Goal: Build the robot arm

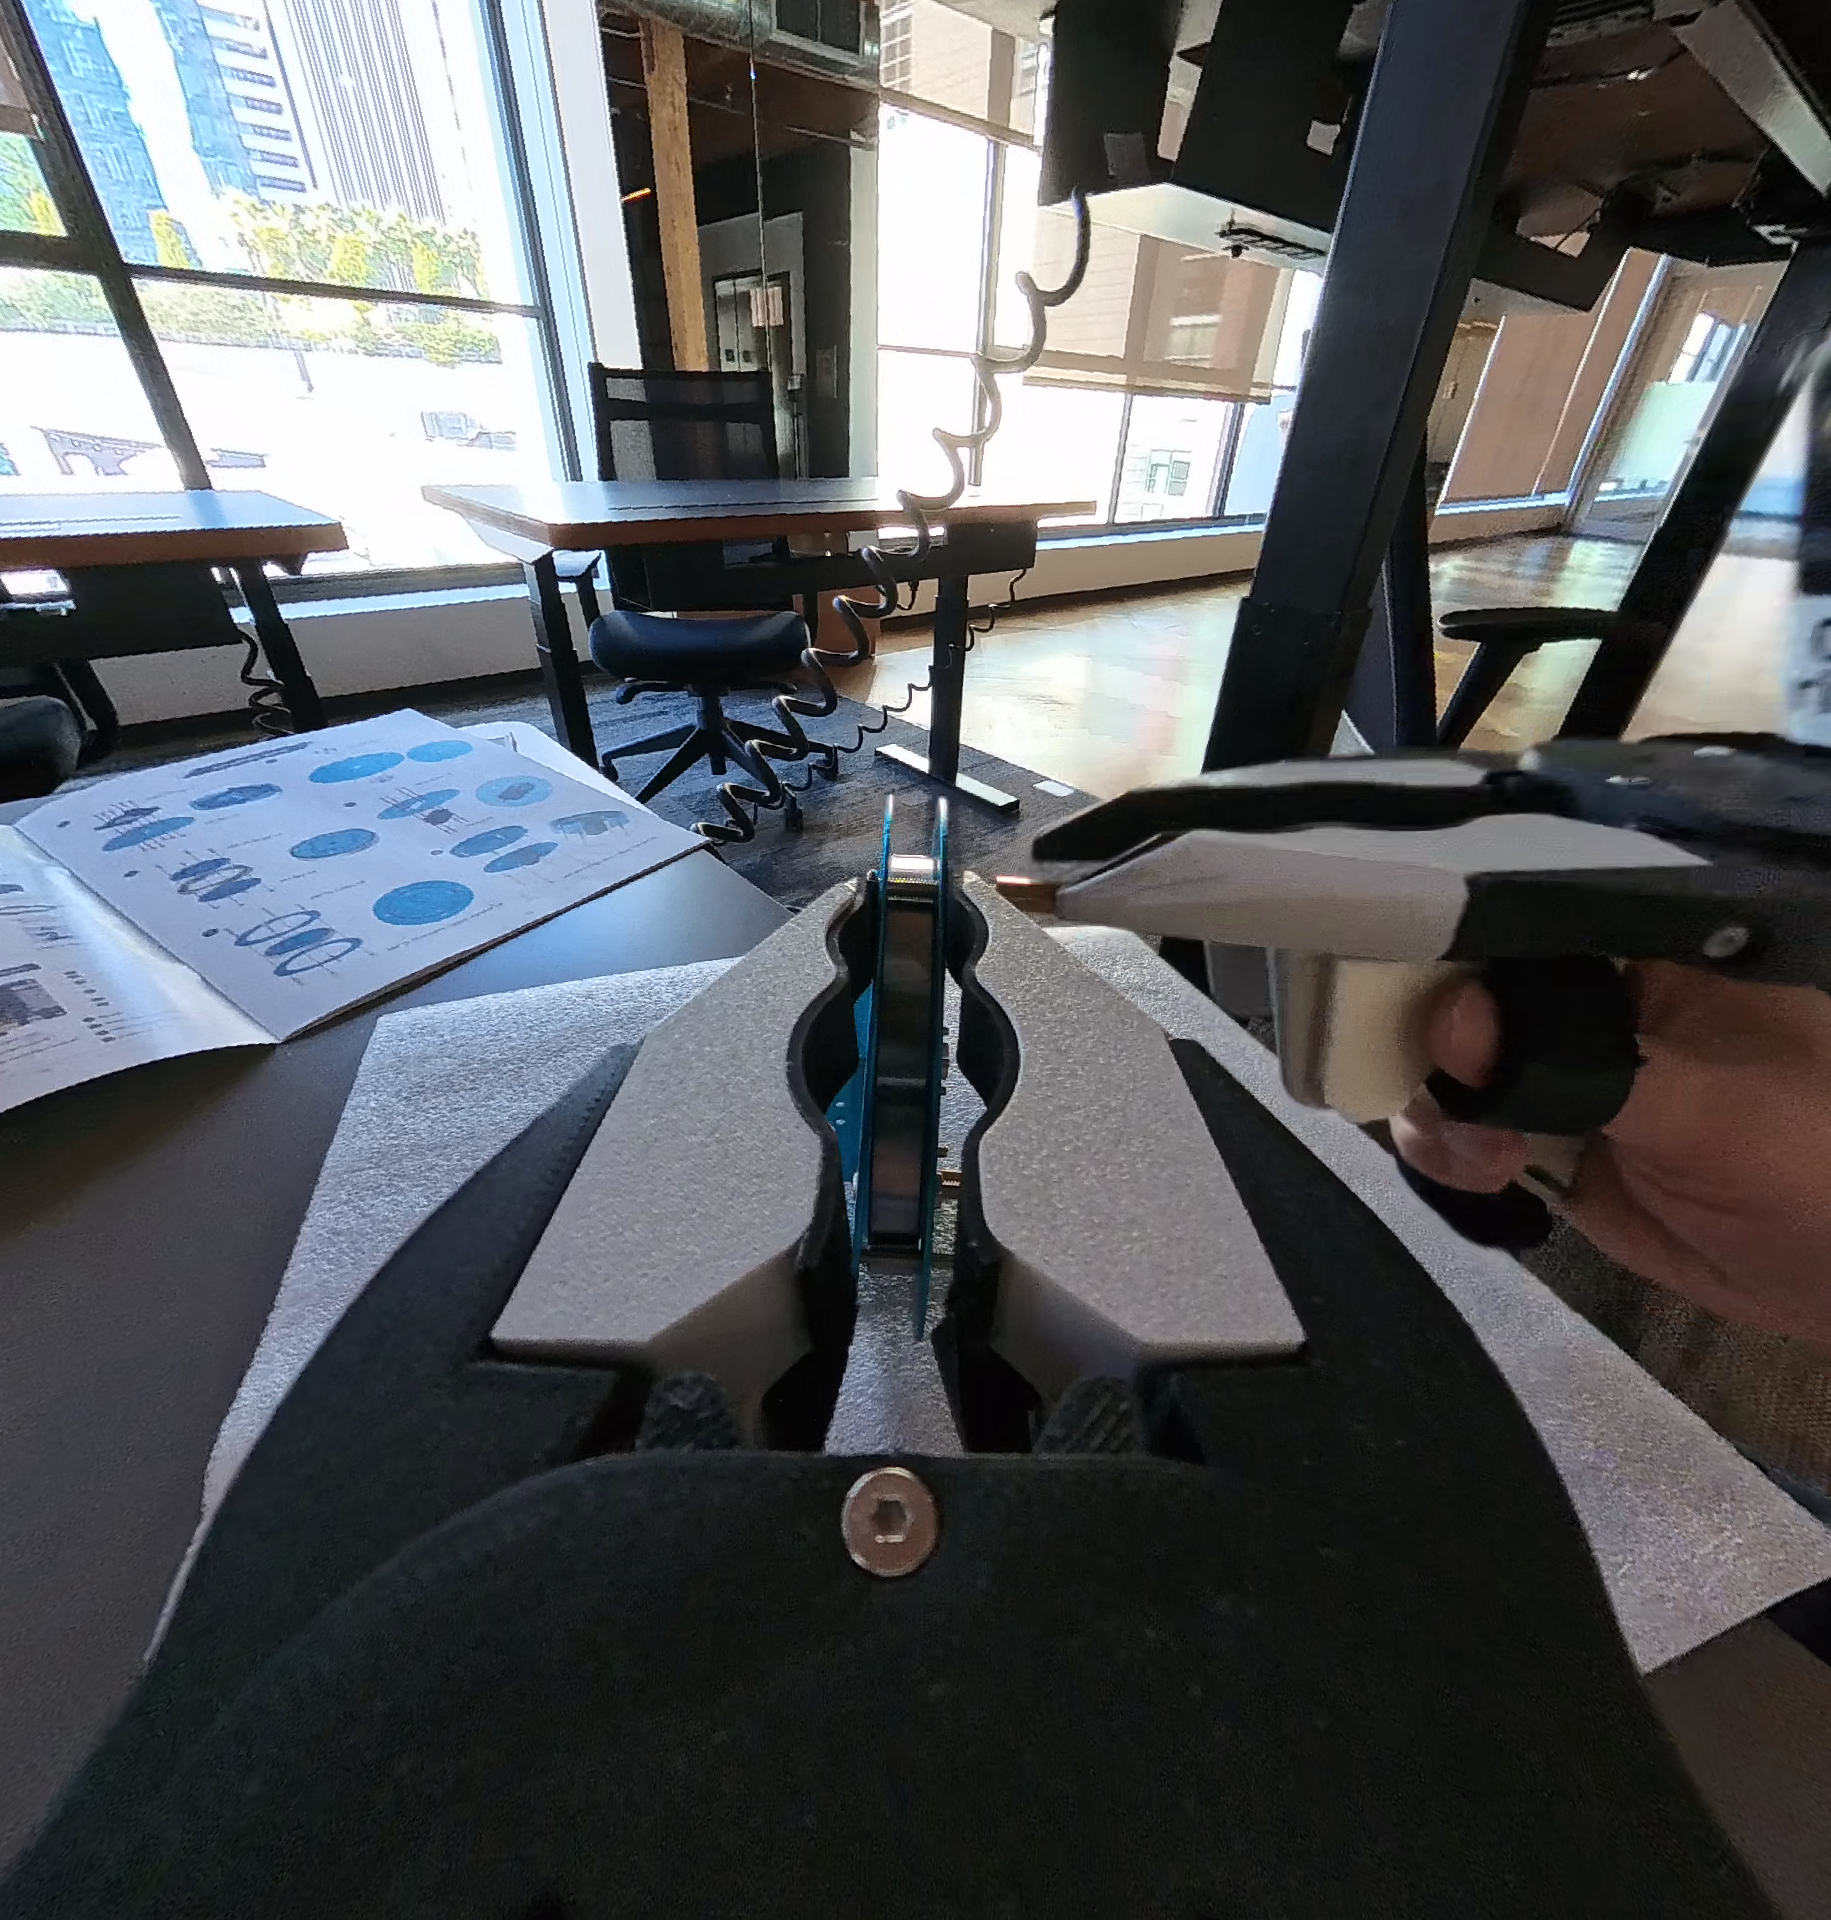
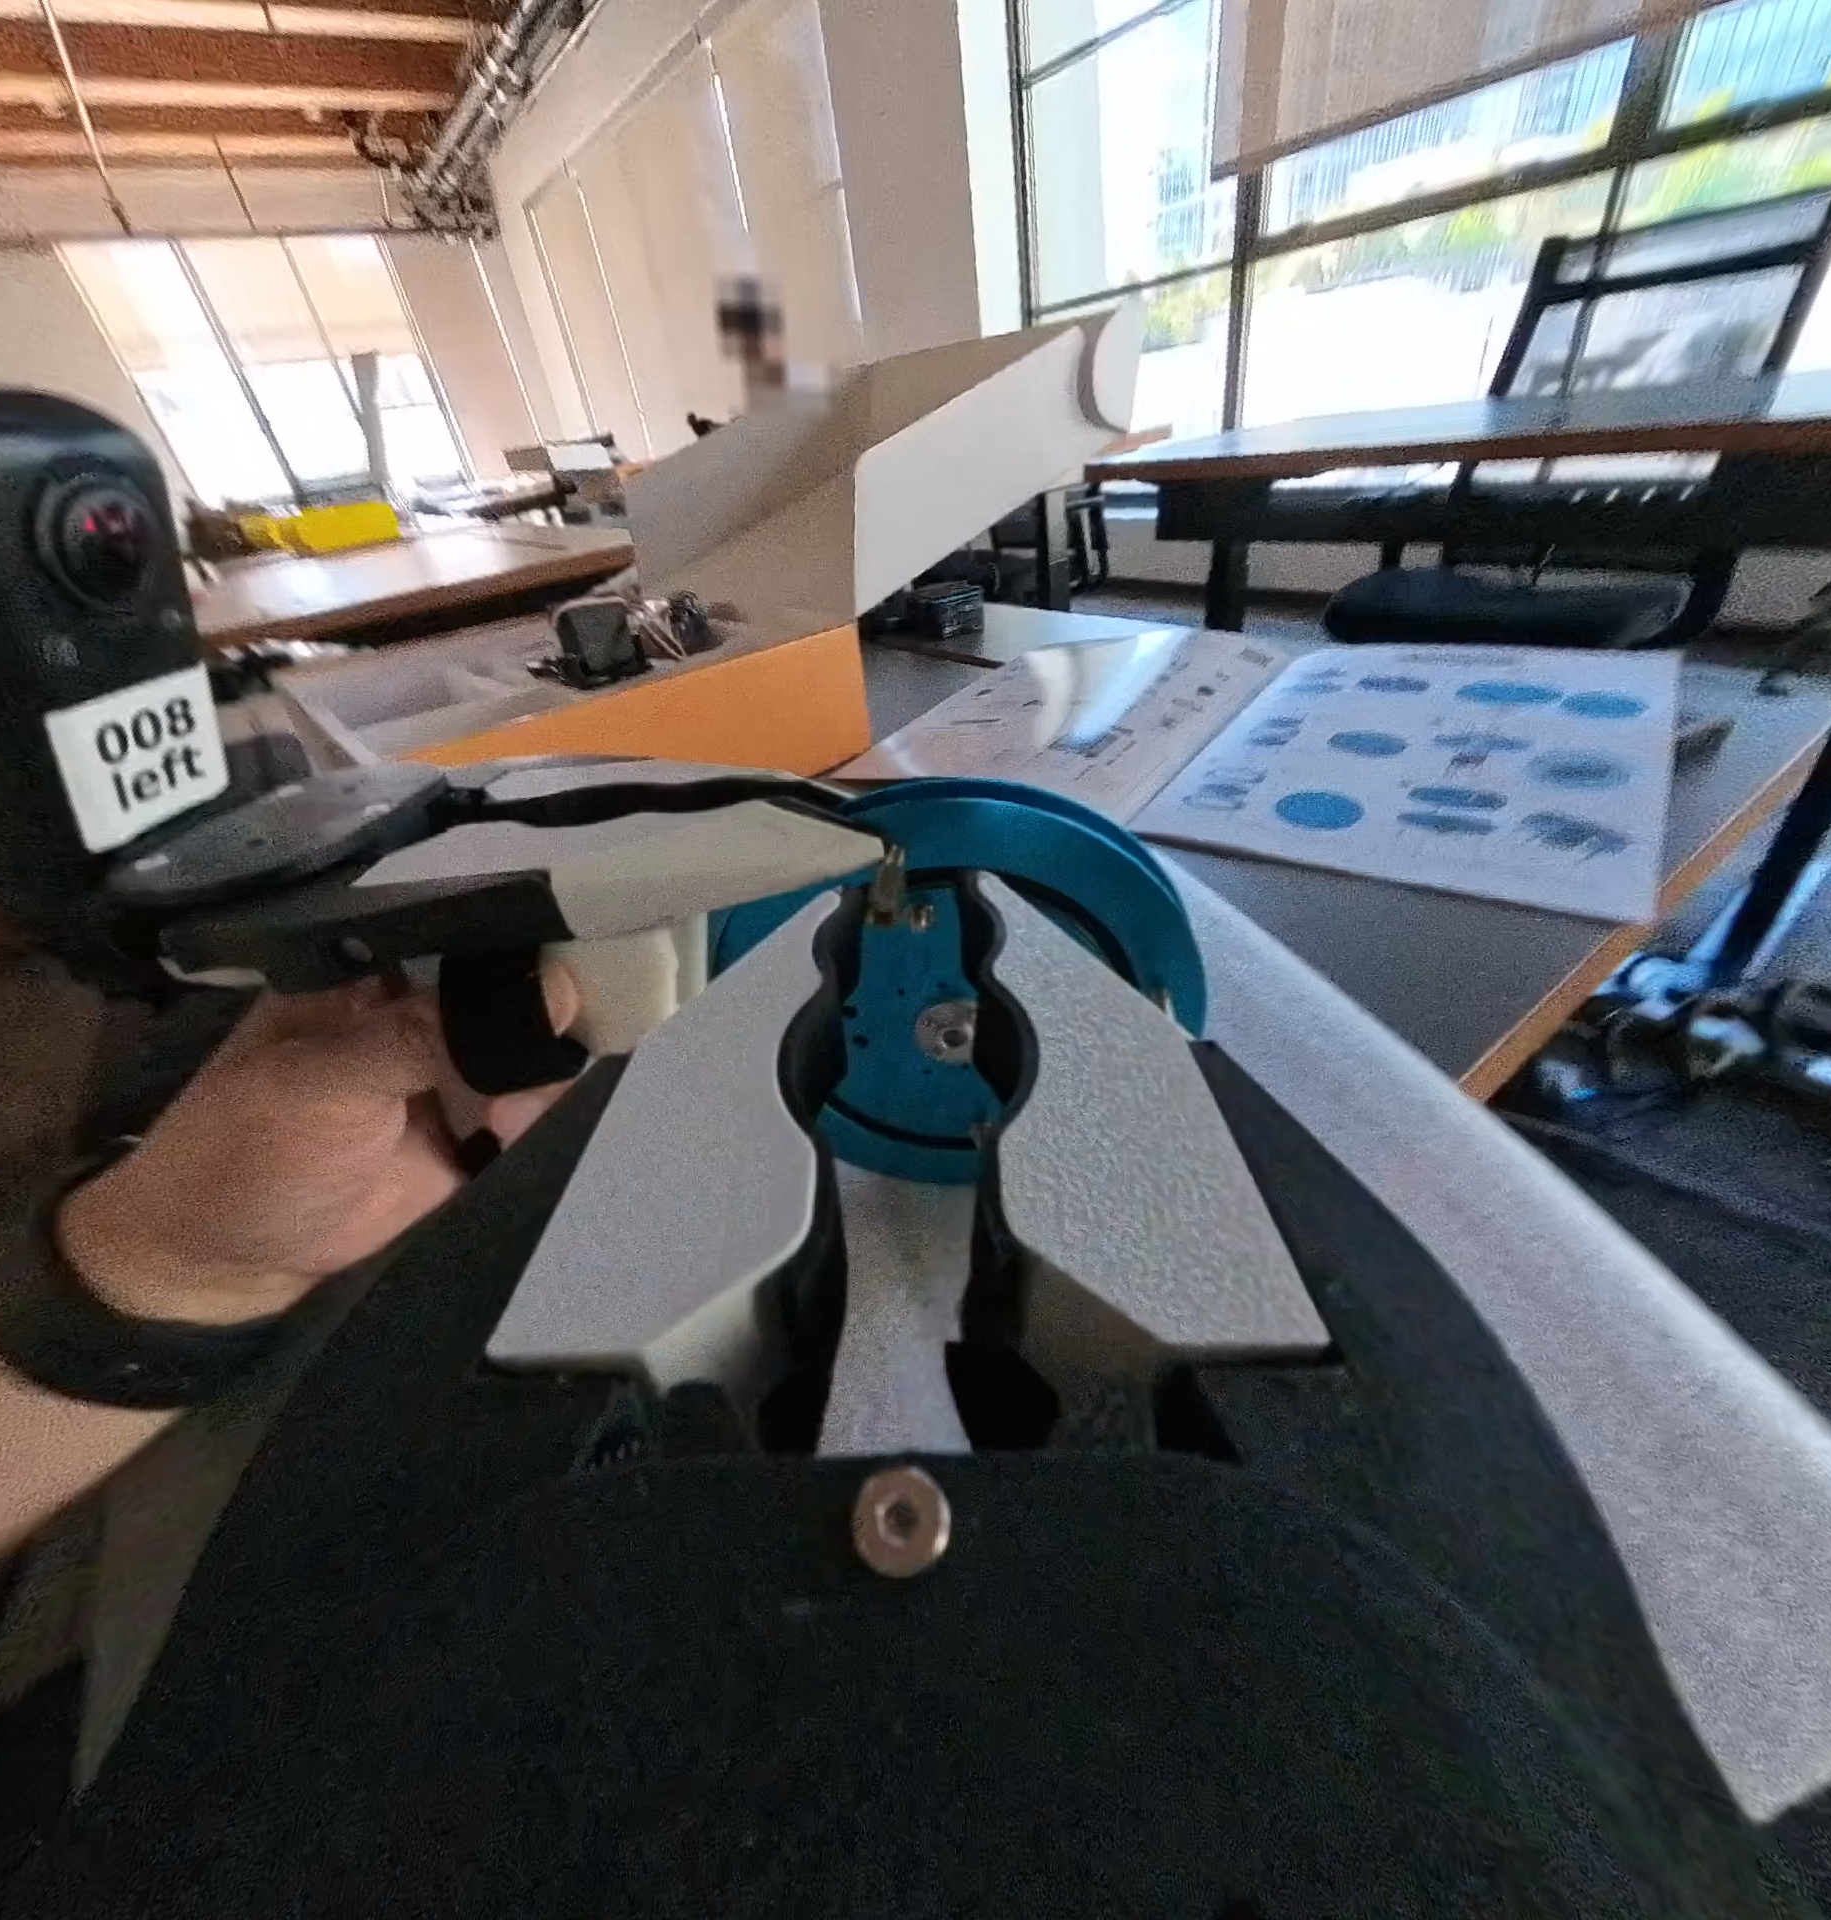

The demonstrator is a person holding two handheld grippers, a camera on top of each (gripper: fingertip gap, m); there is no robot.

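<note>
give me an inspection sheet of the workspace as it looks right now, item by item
Surface: dark table with a white foam sheet spread under the grippers.
Job's things: blue wheel assembly, two blue discs with a metal part between, held on edge; a small brass pin at its side.
Clutter: open booklet with blue diagrams; open orange and white box with small parts inside.
Grippers: left gripper, jaws shut on the wheel assembly; right gripper, jaws shut on the brass pin, beside the wheel's face.
Cables: coiled cord hanging from the overhead frame.
Surroundings: desks, office chair, large windows.
</note>
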